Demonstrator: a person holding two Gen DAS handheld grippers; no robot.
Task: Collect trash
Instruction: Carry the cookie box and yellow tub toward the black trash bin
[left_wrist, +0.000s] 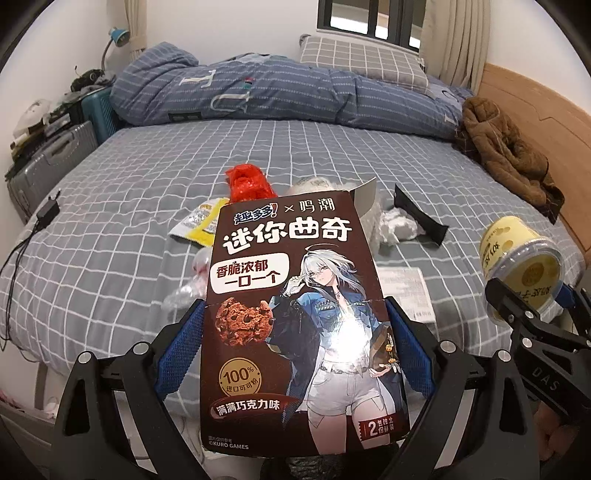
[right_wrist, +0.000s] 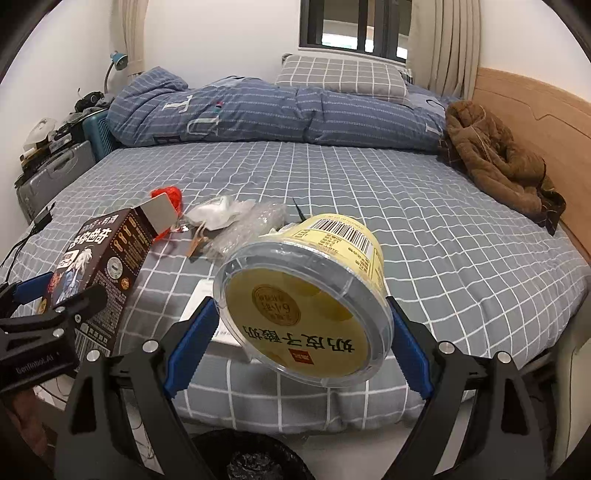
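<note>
My left gripper (left_wrist: 295, 306) is shut on a brown cookie box (left_wrist: 295, 317) with an open top flap, held above the bed's near edge; the box also shows in the right wrist view (right_wrist: 99, 266). My right gripper (right_wrist: 301, 306) is shut on a yellow yogurt cup (right_wrist: 306, 295) with a clear lid, tilted toward the camera; it also shows in the left wrist view (left_wrist: 521, 258). On the bed lie a red wrapper (left_wrist: 247, 182), a yellow sachet (left_wrist: 201, 223), crumpled white tissue (left_wrist: 397, 225), clear plastic wrap (right_wrist: 251, 225) and a black strip (left_wrist: 419, 216).
A black bin bag (right_wrist: 255, 461) lies below, by the bed's near edge. A white paper slip (left_wrist: 408, 291) lies on the checked sheet (right_wrist: 424, 229). A folded duvet (right_wrist: 258, 114), pillow (right_wrist: 340, 77) and brown jacket (right_wrist: 495, 158) lie at the far side. A suitcase (left_wrist: 48, 162) stands at left.
</note>
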